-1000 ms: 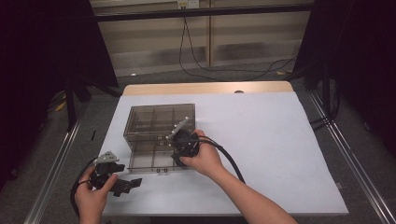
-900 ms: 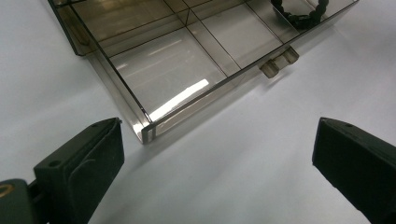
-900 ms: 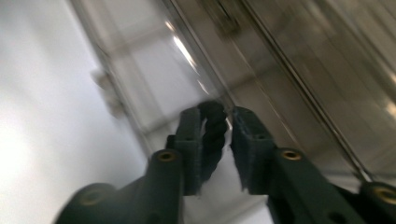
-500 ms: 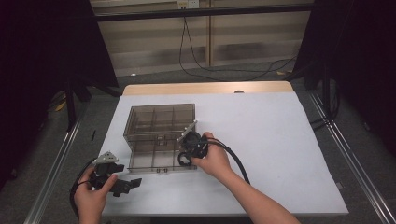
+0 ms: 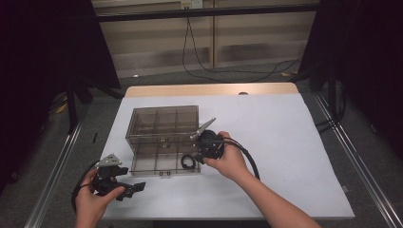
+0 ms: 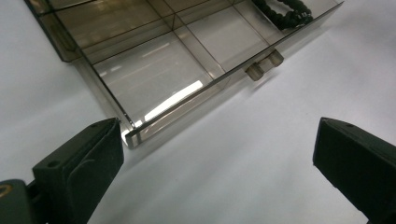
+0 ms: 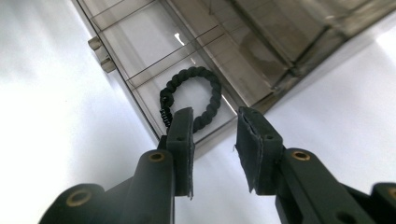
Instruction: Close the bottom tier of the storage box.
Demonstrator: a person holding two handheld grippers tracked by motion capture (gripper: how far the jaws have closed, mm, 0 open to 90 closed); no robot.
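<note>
Organizer box (image 5: 162, 128): 1, smoky clear plastic, on white table (image 5: 294, 142), left of centre.
Drawer (image 5: 161, 164): 1, pulled out toward near side; 2 knobs (image 6: 264, 65) on front.
Bracelet (image 7: 191, 98): 1, black braided, in drawer's right compartment.
R gripper (image 7: 212, 140): jaws partly apart, just been opening; nothing between, above bracelet.
L gripper (image 6: 217, 158): jaws wide, empty, near-left of drawer.

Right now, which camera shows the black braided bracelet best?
The right gripper view: the whole bracelet lies in the open drawer, large. The left gripper view catches only part of it; the high view shows it small.
</note>
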